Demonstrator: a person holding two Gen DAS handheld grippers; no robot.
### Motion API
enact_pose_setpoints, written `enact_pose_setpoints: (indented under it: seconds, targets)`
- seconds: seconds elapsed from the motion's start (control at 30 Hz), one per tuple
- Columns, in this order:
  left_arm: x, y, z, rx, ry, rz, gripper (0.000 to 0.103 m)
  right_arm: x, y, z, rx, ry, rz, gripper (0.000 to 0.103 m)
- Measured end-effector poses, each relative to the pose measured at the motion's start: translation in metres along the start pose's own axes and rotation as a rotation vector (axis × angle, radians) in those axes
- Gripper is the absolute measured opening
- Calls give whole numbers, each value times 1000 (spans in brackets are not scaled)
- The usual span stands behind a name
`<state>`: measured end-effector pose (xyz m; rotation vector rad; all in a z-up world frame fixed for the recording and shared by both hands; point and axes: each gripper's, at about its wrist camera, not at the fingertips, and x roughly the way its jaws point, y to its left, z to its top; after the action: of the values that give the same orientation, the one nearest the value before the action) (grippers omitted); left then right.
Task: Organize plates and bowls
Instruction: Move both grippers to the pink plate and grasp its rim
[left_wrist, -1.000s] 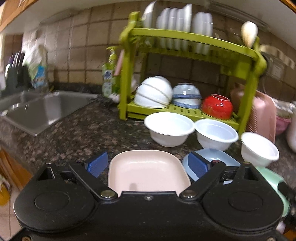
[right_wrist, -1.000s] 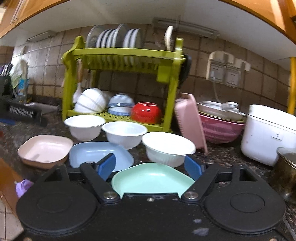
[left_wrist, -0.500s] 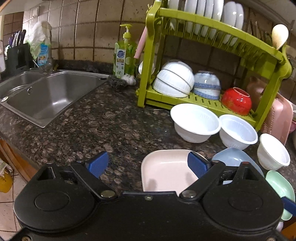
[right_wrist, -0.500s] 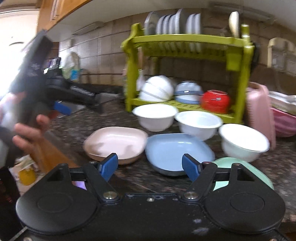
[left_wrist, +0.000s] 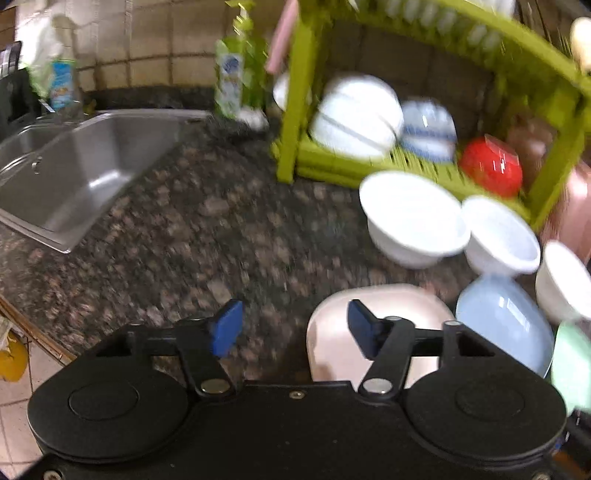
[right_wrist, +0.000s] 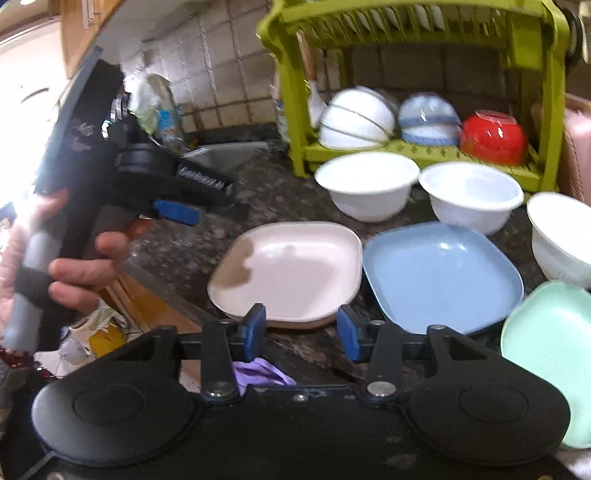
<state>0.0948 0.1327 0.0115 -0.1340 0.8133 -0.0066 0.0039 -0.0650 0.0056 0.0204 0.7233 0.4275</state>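
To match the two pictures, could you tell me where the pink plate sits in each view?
Left wrist: pink plate low, right of centre, partly behind the gripper finger.
Right wrist: pink plate centre, left of the blue plate.
Shared landmark: red bowl in the green rack.

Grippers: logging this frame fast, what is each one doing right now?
Left gripper: open, holding nothing, above the dark speckled countertop beside the pale pink square plate.
Right gripper: open, empty, at that plate's near edge.
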Motion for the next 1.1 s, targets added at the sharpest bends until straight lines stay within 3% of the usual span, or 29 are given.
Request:
enact_pose_setpoints:
  seconds: [0.17,0.43,0.7,0.77,0.9,0.93,0.97,1.1]
  targets:
    - [12,-1,-8,40,45,-4,61,8,-9,-1,77,35,-9,45]
    - [19,3,-7,17,87,-59,56,26,-13,16,160,35,-32,45]
    - [28,-4,-13,63,108,-43,56,43,-11,20,183,69,-67,45]
    - [31,-4,-14,63,122,-46,51,45,-10,20,181,65,-84,45]
    - [29,-3,-15,61,124,-60,50,51,-10,21,176,72,-105,31]
    - [29,-3,-15,57,128,-71,45,52,-9,21,171,72,-110,27]
    - [28,-2,-15,56,133,-81,39,54,-9,22,164,70,-113,26]
    - [28,0,-15,42,132,-72,36,61,-3,27,145,78,-111,24]
